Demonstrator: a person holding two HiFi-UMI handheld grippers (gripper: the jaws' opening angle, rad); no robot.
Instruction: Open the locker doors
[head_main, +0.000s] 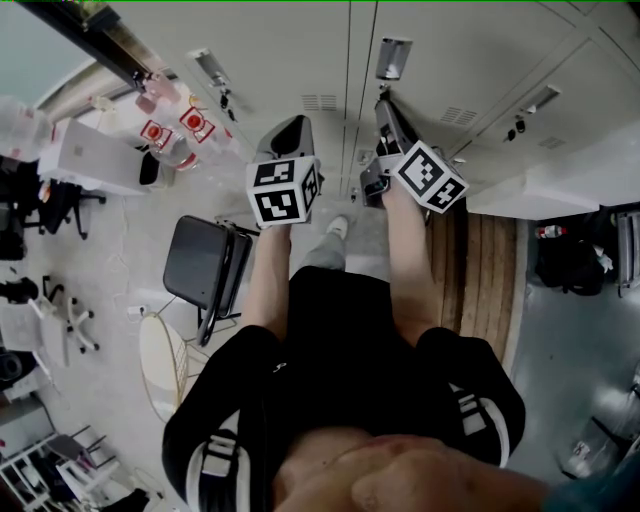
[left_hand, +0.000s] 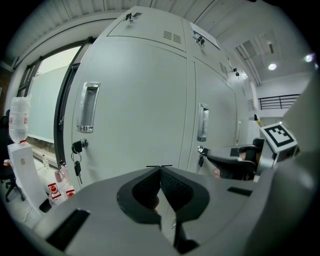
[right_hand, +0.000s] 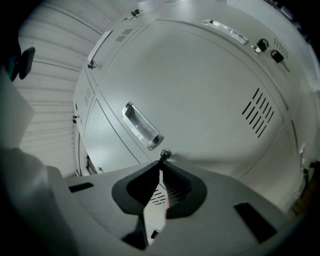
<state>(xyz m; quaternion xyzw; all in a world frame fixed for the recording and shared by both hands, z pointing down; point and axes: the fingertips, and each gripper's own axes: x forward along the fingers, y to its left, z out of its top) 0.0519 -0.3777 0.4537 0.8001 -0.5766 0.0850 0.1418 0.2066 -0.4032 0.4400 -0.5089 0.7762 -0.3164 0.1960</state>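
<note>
Locker doors block dead ahead of both tongs. Open air between left gripper and right gripper, nipped on a key. Chair down-left of the left one.

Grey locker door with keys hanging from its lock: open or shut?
Shut: the grey metal locker door sits flush with the neighbouring door, seam closed.

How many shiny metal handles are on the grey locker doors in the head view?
3. One shiny metal handle on the left grey locker door, one on the middle door, one on the right door. More may be hidden.
</note>
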